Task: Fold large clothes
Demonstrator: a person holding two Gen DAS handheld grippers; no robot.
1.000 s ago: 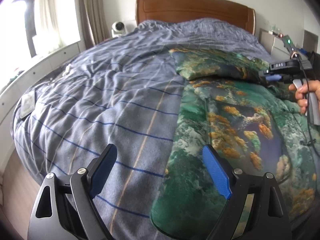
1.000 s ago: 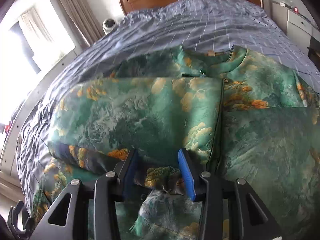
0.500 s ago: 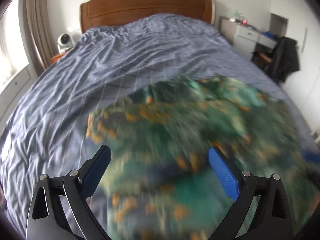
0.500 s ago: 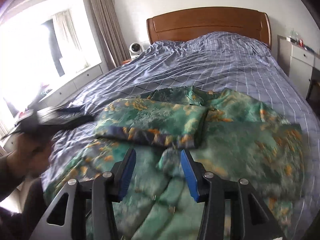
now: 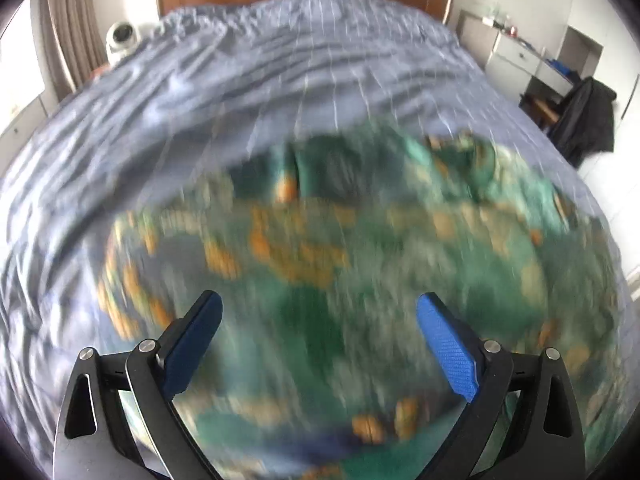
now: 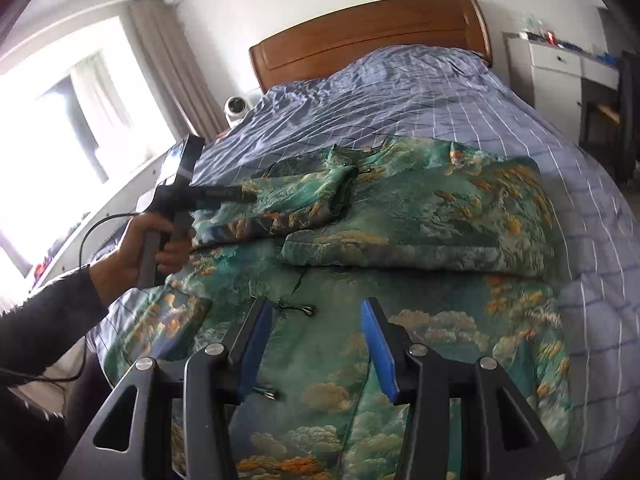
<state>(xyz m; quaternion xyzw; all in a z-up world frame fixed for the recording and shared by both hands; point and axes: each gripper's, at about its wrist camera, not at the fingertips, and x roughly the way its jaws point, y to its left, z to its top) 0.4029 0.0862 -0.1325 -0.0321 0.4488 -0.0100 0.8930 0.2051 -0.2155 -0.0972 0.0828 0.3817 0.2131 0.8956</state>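
A large green brocade garment point(image 6: 420, 220) with orange and gold cloud patterns lies flat on the bed, both sleeves folded across its chest. My right gripper point(image 6: 316, 306) hovers above its lower half, open, with nothing between the blue pads. In the right wrist view a hand holds my left gripper point(image 6: 244, 197) out over the folded left sleeve. In the blurred left wrist view my left gripper point(image 5: 318, 300) stands wide open above the garment point(image 5: 320, 240), empty.
The bed carries a blue checked cover point(image 6: 400, 92) with a wooden headboard point(image 6: 360, 40) behind. A small white device point(image 6: 236, 108) sits left of the pillows. A white dresser point(image 6: 560, 64) and a dark coat on a chair point(image 5: 588, 120) stand to the right.
My left gripper swung from the bed's left side to over the garment. My right gripper let go of the bunched cloth and drew back and up.
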